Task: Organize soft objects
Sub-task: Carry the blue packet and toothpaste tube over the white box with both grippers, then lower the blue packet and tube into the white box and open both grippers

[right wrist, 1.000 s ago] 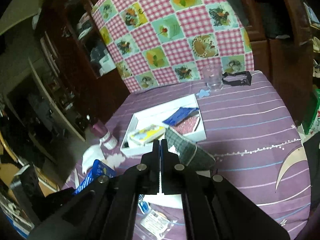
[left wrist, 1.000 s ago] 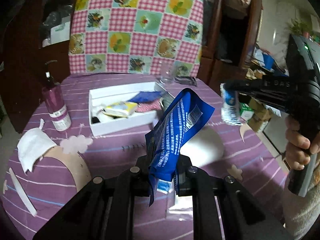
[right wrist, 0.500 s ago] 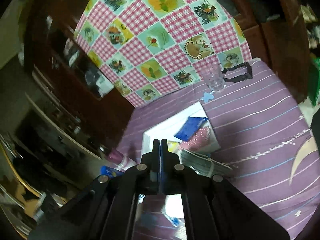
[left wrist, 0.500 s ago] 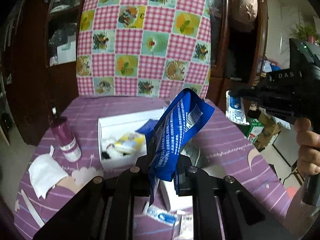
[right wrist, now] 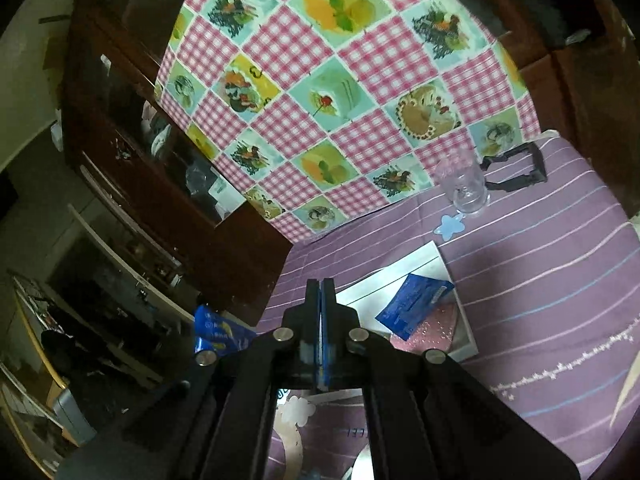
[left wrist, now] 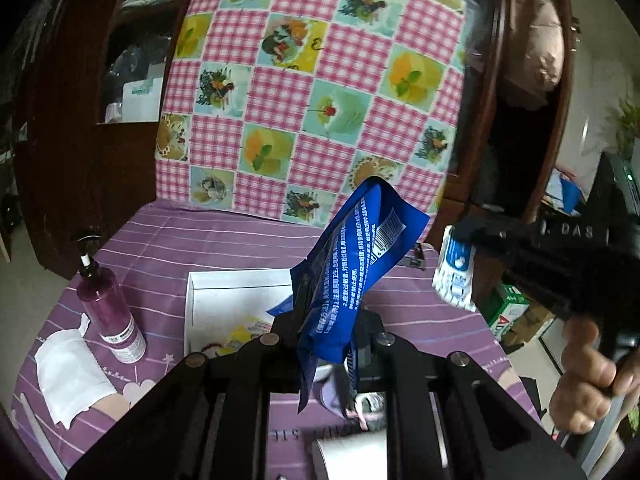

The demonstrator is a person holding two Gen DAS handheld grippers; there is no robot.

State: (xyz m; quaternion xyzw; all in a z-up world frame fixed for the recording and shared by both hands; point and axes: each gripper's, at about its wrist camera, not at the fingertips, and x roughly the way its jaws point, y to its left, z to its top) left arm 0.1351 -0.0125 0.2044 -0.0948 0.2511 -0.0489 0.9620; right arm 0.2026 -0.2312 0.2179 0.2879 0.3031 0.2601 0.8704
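I'm seeing open purple worktop lying right of the white box; a pump bottle is crowding its left side, and a glass is standing behind it.

Dark wooden cabinets behind a pink checkered cloth

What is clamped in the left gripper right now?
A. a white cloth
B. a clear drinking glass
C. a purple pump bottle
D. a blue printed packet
D: the left gripper is closed on the blue printed packet, which stands up above the white box.
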